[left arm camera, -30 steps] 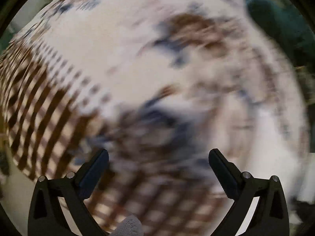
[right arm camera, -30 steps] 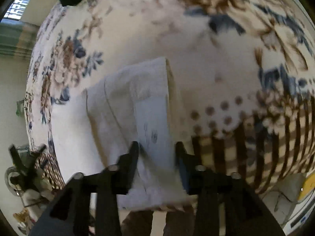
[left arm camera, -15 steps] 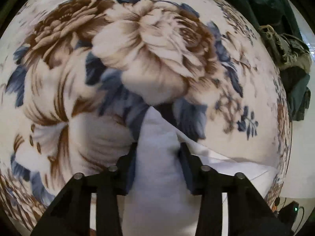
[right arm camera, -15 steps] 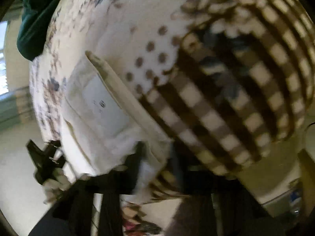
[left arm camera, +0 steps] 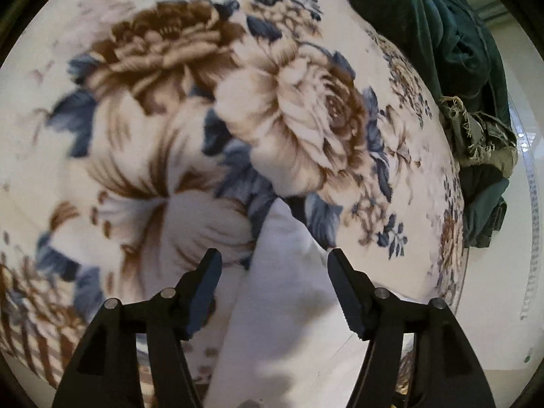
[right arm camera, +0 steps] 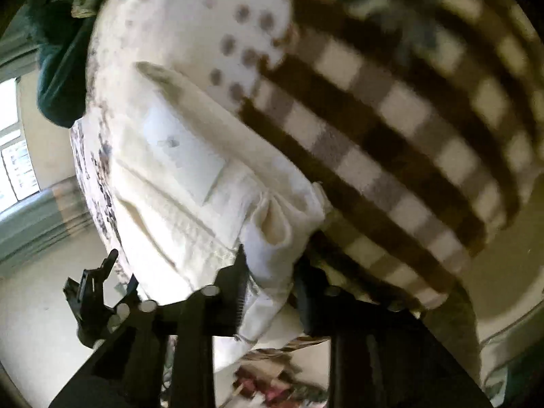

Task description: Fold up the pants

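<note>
The white pants (left arm camera: 289, 306) lie on a floral blanket (left arm camera: 204, 102). In the left wrist view my left gripper (left arm camera: 273, 282) is open, its fingers apart on either side of a white fold that runs up between them. In the right wrist view the pants (right arm camera: 176, 176) show a back pocket and a seam. My right gripper (right arm camera: 270, 272) is shut on a bunched edge of the pants near the blanket's brown checked border (right arm camera: 391, 136). My left gripper (right arm camera: 91, 289) shows at the lower left of that view.
A pile of dark green clothes (left arm camera: 452, 54) and a frayed olive garment (left arm camera: 482, 139) lie at the blanket's far right edge. The green clothes also show in the right wrist view (right arm camera: 57, 78). Pale floor (right arm camera: 40, 323) lies beyond the bed edge.
My left gripper closed on the white fold half a second ago and has now opened. My right gripper has stayed shut on the pants and swung them toward the checked border.
</note>
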